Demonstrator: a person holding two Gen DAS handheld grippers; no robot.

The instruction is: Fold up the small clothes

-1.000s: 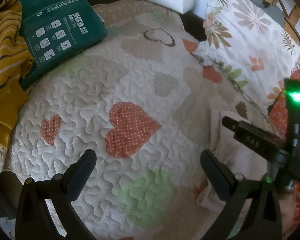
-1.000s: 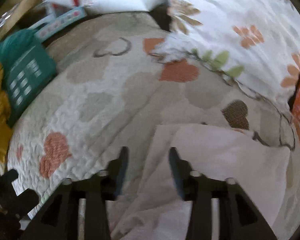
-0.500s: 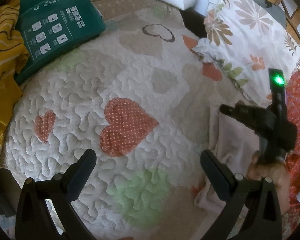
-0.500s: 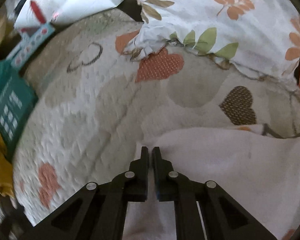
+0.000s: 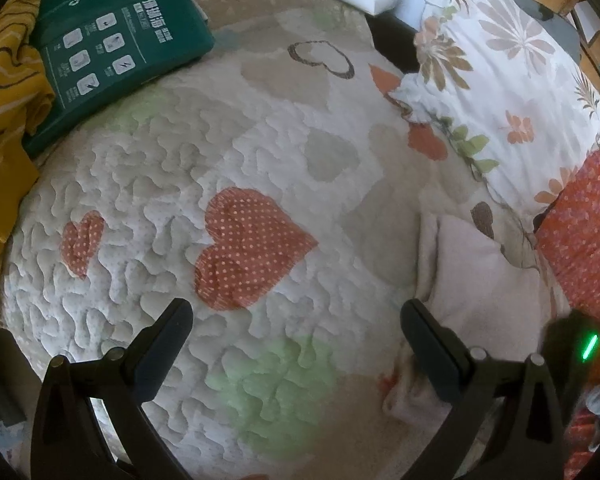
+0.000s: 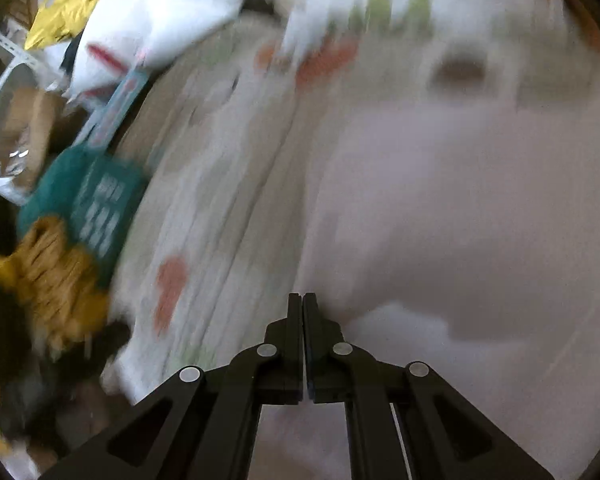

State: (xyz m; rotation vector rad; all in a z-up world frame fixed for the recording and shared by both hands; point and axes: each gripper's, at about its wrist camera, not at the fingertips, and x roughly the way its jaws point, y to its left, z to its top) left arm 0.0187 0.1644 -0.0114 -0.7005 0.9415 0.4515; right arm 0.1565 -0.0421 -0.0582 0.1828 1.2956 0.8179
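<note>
A pale pink garment [image 5: 484, 276] lies on the quilt at the right of the left wrist view, partly folded. It fills the right half of the blurred right wrist view [image 6: 460, 208]. My left gripper [image 5: 296, 328] is open and empty, hovering over the quilt [image 5: 228, 152], its right finger beside the garment's left edge. My right gripper [image 6: 302, 312] has its jaws together; no cloth shows between them. Only its green light shows low right in the left wrist view.
A green package [image 5: 112, 40] and a mustard striped garment [image 5: 4, 92] lie at the back left. A floral pillow [image 5: 500, 68] and a red patterned cloth [image 5: 580, 232] lie at the right. White bags [image 6: 156, 12] stand behind.
My right gripper shut at the pink garment's edge, then pulled back and low out of the left view, swinging fast. The garment's top layer now lies flatter. The left gripper drifted slightly.
</note>
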